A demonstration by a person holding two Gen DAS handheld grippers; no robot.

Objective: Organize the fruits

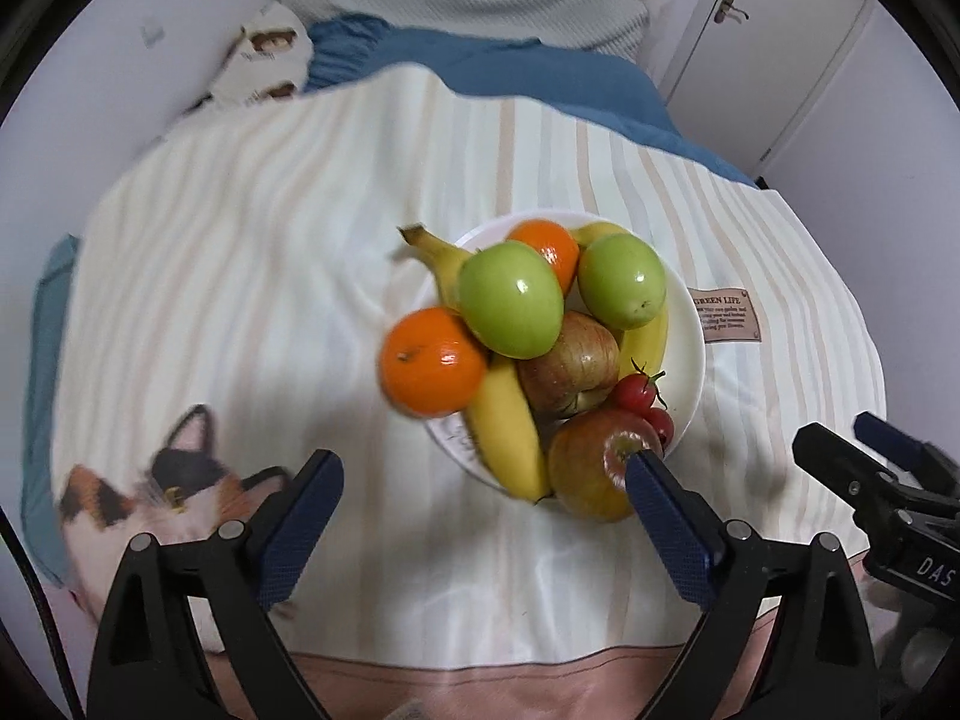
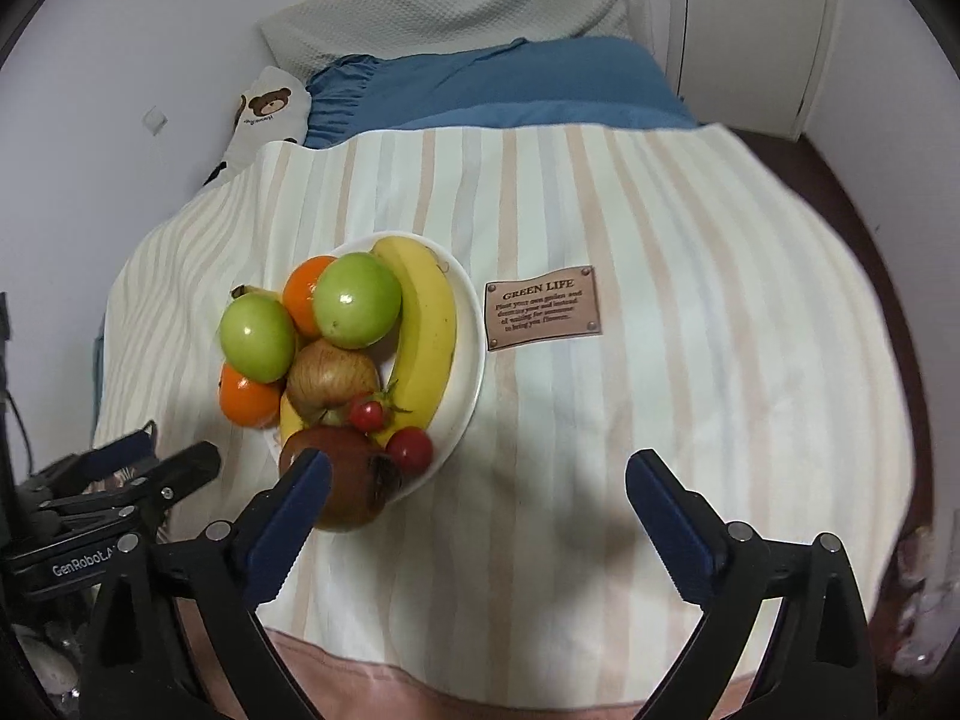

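Note:
A white plate (image 1: 690, 324) on the striped blanket holds piled fruit: two green apples (image 1: 510, 300), oranges (image 1: 429, 363), bananas (image 1: 507, 426), red apples (image 1: 591, 471) and cherry tomatoes (image 1: 639, 390). My left gripper (image 1: 486, 474) is open and empty, hovering above the plate's near edge. In the right wrist view the plate (image 2: 471, 324) sits left of centre with the same fruit, a banana (image 2: 426, 324) along its right side. My right gripper (image 2: 480, 480) is open and empty just right of the plate's near edge. Each gripper shows in the other's view (image 1: 870, 480) (image 2: 132, 468).
The blanket (image 2: 660, 420) covers a bed; a brown label (image 2: 543, 307) lies right of the plate. A cat-print patch (image 1: 150, 492) is at near left. Blue bedding (image 2: 498, 84) and a pillow (image 2: 456, 0) lie beyond, a door (image 1: 774, 30) at far right.

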